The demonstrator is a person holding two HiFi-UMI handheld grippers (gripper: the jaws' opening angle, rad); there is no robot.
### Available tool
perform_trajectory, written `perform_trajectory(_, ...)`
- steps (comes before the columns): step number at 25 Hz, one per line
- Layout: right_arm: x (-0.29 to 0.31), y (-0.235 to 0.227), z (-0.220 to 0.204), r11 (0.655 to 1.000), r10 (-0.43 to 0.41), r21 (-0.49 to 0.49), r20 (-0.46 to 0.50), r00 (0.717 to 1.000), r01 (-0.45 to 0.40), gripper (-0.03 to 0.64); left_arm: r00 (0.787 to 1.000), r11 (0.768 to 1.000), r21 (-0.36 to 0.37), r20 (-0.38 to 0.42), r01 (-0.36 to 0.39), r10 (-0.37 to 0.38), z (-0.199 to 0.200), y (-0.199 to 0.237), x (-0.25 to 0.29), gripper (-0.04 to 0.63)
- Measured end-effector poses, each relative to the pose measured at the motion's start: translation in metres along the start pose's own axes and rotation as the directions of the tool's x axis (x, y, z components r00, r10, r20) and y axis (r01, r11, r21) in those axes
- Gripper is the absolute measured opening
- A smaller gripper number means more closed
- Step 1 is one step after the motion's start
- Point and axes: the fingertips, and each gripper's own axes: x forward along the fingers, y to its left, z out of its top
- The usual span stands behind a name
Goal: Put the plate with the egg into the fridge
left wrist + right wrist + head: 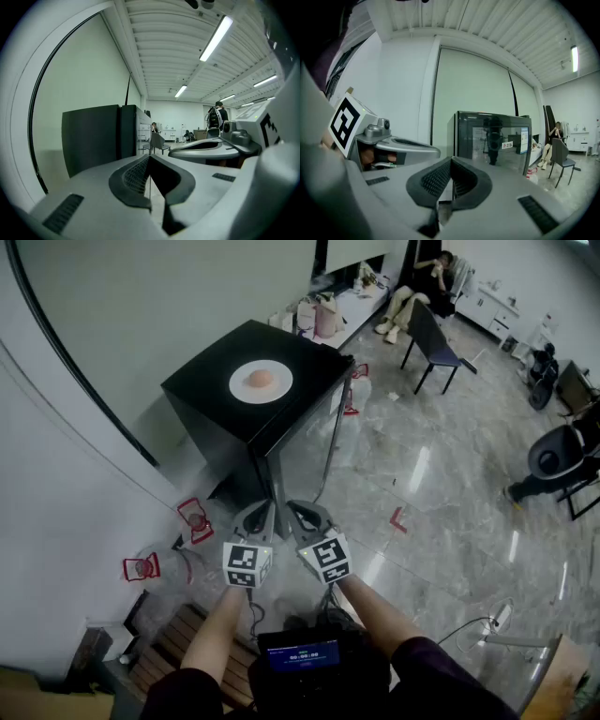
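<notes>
A small black fridge (253, 395) stands against the white wall, door closed. On its top lies a white plate (261, 382) with a brownish egg (262, 379) in the middle. Both grippers hang side by side in front of the fridge, well short of it. My left gripper (269, 509) is shut and empty; my right gripper (293, 507) is shut and empty too. The left gripper view shows the fridge's dark side (101, 136). In the right gripper view the glossy fridge door (492, 136) faces me and the left gripper (401, 143) sits beside.
Red floor markers (195, 518) and clear bottles lie left of the fridge base. A dark chair (436, 338) and a seated person (417, 292) are at the far back; another chair (562, 456) is on the right. Bags (319, 315) line the wall. The marble floor (441, 493) stretches right.
</notes>
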Motion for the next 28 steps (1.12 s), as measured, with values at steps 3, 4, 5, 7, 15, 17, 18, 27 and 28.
perform_trajectory(3, 0.007, -0.003, 0.005, 1.000, 0.001, 0.006, 0.016, 1.000, -0.001, 0.008, 1.000, 1.000, 0.017, 0.001, 0.000, 0.000, -0.001, 0.004, 0.005, 0.009)
perform_trajectory(4, 0.009, -0.004, 0.006, 1.000, 0.001, 0.007, 0.018, 1.000, -0.001, 0.008, 1.000, 1.000, 0.020, 0.001, -0.001, 0.001, -0.001, 0.006, 0.006, 0.009)
perform_trajectory(5, 0.010, -0.005, 0.006, 1.000, 0.001, 0.006, 0.019, 1.000, -0.001, 0.008, 1.000, 1.000, 0.021, 0.002, -0.002, 0.002, -0.001, 0.007, 0.006, 0.009)
perform_trajectory(7, 0.011, -0.006, 0.007, 1.000, 0.001, 0.007, 0.020, 1.000, -0.001, 0.008, 1.000, 1.000, 0.025, 0.001, -0.002, 0.002, -0.002, 0.008, 0.006, 0.009)
perform_trajectory(15, 0.017, -0.011, -0.001, 1.000, -0.001, 0.022, 0.008, 1.000, 0.001, 0.008, 0.999, 1.000, 0.016, -0.041, -0.017, 0.018, -0.021, 0.017, 0.013, 0.009)
perform_trajectory(17, 0.018, -0.012, -0.005, 1.000, -0.001, 0.026, -0.001, 1.000, 0.001, 0.008, 0.997, 0.999, 0.008, -0.069, -0.044, 0.045, -0.033, 0.023, 0.019, 0.009)
perform_trajectory(18, 0.019, -0.012, -0.007, 1.000, -0.001, 0.029, -0.004, 1.000, 0.001, 0.008, 0.995, 0.998, 0.007, -0.085, -0.057, 0.058, -0.040, 0.027, 0.022, 0.009)
perform_trajectory(27, 0.017, -0.027, -0.029, 0.999, -0.025, 0.044, -0.036, 0.999, 0.027, 0.006, 0.977, 0.999, -0.032, -0.212, -0.032, 0.025, -0.095, 0.031, 0.073, 0.072)
perform_trajectory(28, 0.015, -0.029, -0.030, 0.998, -0.026, 0.048, -0.033, 0.999, 0.028, 0.006, 0.976, 0.999, -0.036, -0.218, -0.036, 0.028, -0.097, 0.031, 0.077, 0.073)
